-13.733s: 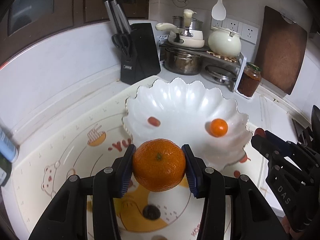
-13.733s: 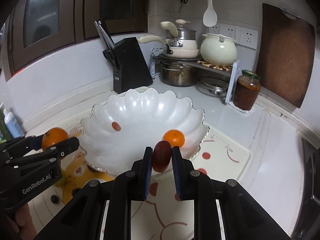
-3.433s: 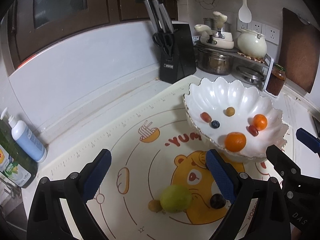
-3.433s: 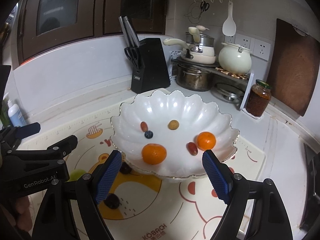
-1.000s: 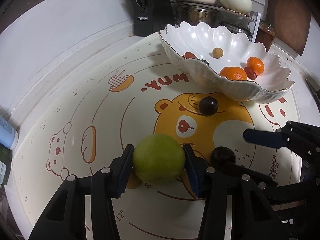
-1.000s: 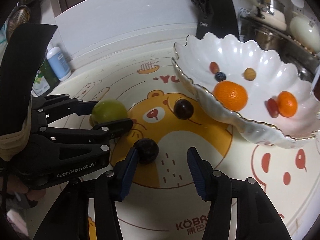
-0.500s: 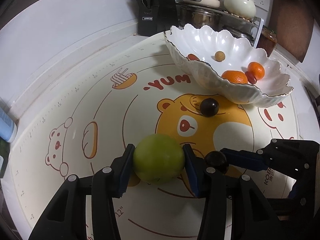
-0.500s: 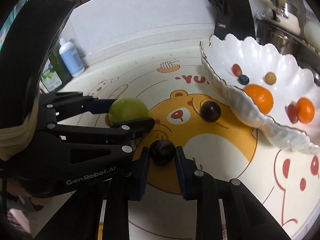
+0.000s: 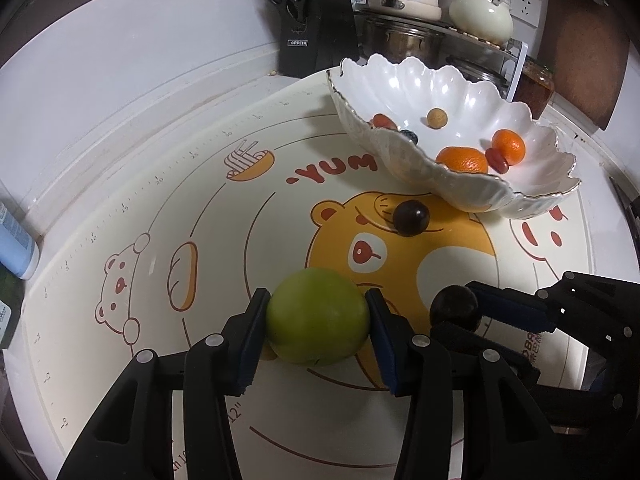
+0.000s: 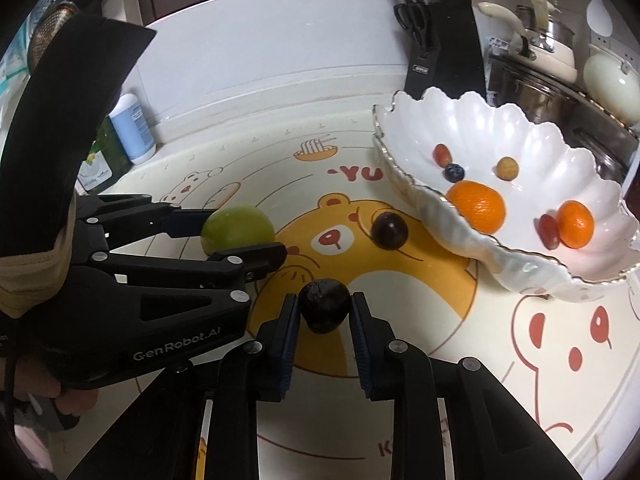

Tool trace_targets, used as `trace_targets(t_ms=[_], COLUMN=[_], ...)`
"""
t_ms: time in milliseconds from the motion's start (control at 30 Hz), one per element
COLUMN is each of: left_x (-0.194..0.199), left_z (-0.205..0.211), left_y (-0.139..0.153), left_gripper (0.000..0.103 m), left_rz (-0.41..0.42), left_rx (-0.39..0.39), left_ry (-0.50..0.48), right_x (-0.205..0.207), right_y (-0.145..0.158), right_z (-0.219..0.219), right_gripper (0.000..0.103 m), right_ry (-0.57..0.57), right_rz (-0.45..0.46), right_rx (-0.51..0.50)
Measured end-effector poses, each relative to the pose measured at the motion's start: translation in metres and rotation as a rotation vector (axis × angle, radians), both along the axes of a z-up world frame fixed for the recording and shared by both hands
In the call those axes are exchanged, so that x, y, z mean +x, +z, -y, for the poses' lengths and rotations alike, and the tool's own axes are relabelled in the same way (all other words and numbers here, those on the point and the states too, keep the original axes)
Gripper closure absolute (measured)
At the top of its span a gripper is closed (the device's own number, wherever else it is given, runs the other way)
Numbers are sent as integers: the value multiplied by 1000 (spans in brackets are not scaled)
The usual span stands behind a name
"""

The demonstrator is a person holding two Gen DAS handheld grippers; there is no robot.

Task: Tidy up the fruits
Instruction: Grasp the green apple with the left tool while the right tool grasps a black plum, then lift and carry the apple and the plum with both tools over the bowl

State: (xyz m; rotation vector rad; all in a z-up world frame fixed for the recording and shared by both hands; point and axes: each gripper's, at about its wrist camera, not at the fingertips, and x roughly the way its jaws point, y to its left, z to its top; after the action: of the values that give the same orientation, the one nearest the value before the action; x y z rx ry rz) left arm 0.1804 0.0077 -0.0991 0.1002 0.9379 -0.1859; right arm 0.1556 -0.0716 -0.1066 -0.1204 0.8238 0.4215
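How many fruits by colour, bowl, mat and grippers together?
Orange: 2, big orange, small orange
Red: 2
Blue: 1, berry
Tan: 1
Green: 1, in left gripper
Dark: 2, one in right gripper, one on mat
Total: 9
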Motion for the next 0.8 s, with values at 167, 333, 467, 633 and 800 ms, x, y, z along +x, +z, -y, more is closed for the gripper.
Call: trace_targets(t_ms=[167, 333, 467, 633, 800], left_x=[-3, -6, -7, -6, -4], left_z=[6, 12, 17, 25, 36], left_y=[11, 25, 37, 52, 65], left_gripper=[56, 56, 56, 56, 56], left_rz=[21, 50, 73, 103, 133], left_rx=[-6, -15, -23, -32, -43], left_ry=[-8, -17, -26, -38, -49], right_x=[-6, -9, -9, -11, -8], right_y=[9, 22, 32, 44, 56], right_z=[7, 13, 19, 28, 43], right_gripper=[76, 76, 76, 76, 76], right_ry=[-27, -51, -78, -119, -185], right_rz=[33, 60, 87, 112, 133], right_rx=[-14, -8, -7, 5, 17])
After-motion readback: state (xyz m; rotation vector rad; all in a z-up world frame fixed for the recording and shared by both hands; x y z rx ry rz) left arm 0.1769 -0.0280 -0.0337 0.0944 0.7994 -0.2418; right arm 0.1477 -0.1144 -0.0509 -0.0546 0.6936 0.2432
